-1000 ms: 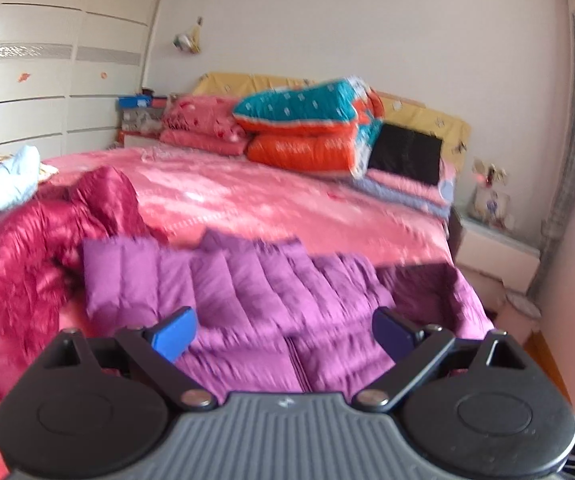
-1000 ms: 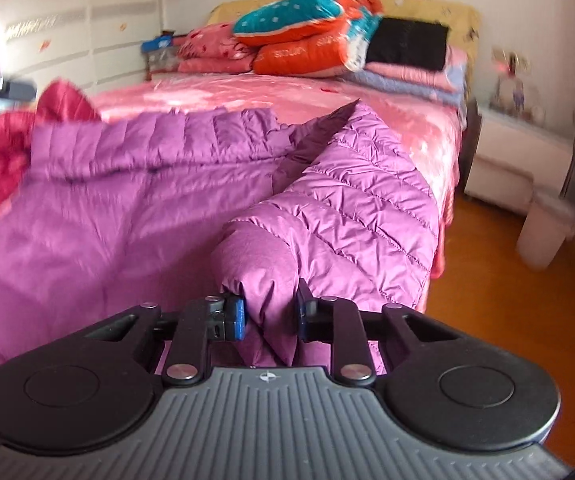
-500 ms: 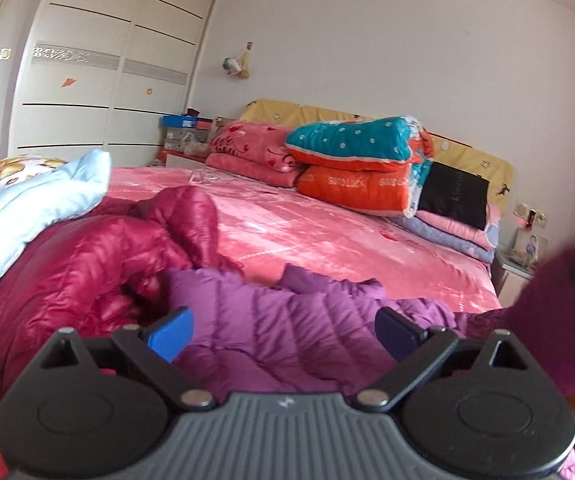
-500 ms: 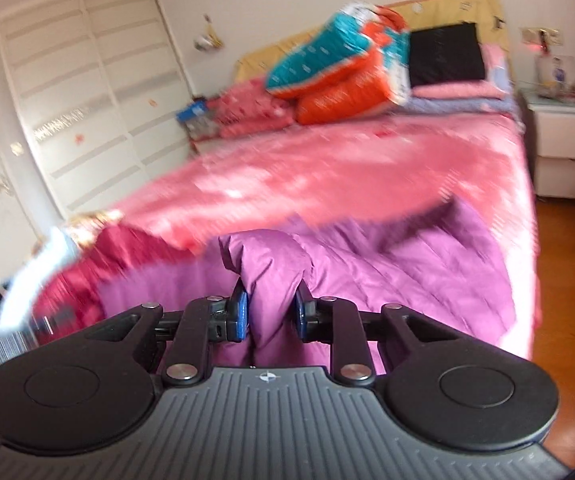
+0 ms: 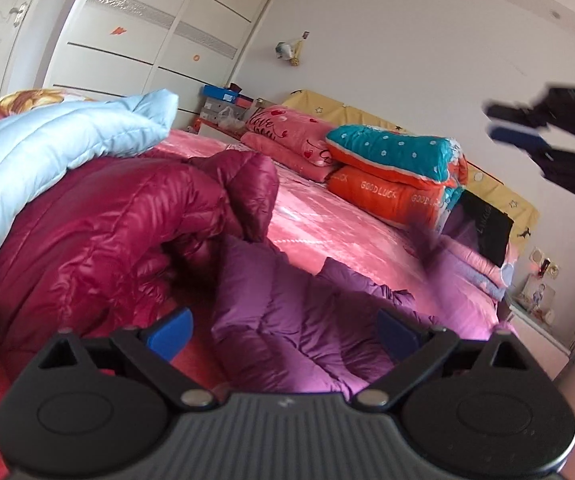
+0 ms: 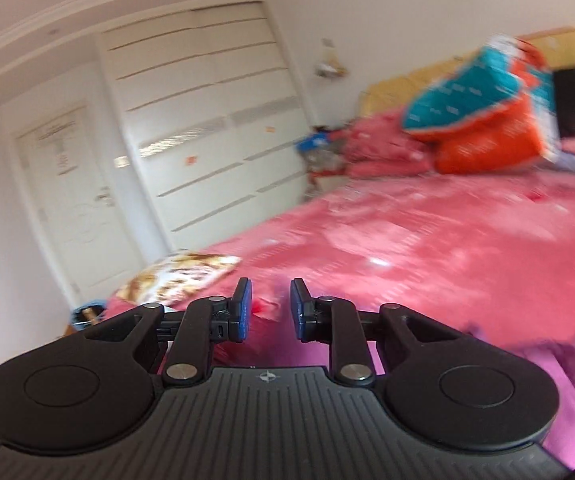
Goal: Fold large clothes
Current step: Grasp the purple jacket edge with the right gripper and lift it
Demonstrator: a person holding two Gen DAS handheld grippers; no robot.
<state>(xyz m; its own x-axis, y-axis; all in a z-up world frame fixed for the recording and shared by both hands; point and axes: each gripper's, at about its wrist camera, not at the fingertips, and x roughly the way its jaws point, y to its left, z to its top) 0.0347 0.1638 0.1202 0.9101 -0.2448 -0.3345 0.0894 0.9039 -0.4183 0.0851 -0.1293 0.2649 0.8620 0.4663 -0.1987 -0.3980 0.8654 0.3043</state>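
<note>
The right gripper [image 6: 270, 307], which pinched the quilted purple down jacket [image 5: 303, 332] a moment ago, now stands slightly parted and apparently empty above it on the pink bed [image 6: 447, 240], so that fold looks laid; the left gripper [image 5: 283, 330] hovers wide open.

- Open pink bed [image 5: 327, 232] stretches beyond the purple jacket [image 5: 287, 332].
- Crimson jacket [image 5: 119, 232] and blue quilt [image 5: 47, 148] crowd the left.
- Stacked pillows [image 5: 395, 176] block the headboard end.

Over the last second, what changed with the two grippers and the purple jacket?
The right gripper let go of the purple down jacket: it was clamped on a fold, now its pads stand slightly apart with nothing between them, raised above the bed. The left gripper stayed wide open, holding nothing. The dark red jacket lies unchanged.
</note>
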